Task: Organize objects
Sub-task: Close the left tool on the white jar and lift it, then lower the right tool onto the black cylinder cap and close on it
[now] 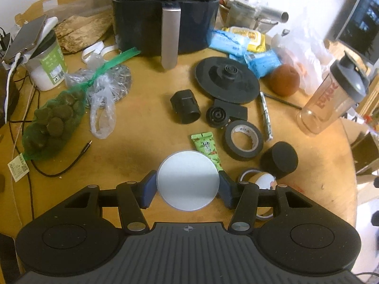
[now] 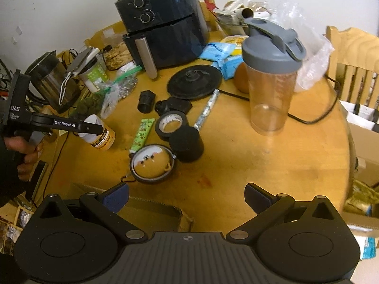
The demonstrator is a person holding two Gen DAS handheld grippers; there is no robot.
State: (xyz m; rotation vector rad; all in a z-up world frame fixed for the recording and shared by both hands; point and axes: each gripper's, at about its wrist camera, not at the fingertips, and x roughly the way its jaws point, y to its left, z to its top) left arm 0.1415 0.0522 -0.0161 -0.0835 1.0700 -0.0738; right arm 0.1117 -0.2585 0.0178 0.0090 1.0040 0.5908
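Left gripper point(image 1: 187, 184) grips one bottle point(image 1: 187, 180); two tape rolls point(image 1: 244, 140) nearby.

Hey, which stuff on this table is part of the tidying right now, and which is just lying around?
In hand:
- left tongs, shut on the white bottle
- right tongs, open, holding nothing

Lying about:
- air fryer
- shaker bottle
- black tape roll
- green tube
- netted bag

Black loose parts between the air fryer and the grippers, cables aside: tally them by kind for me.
Kettle base: 1
Electrical tape roll: 1
Foam cylinder: 1
Short tube: 1
Small round part with flat plate: 1
Black-rimmed ring, kind unclear: 1
Total: 6
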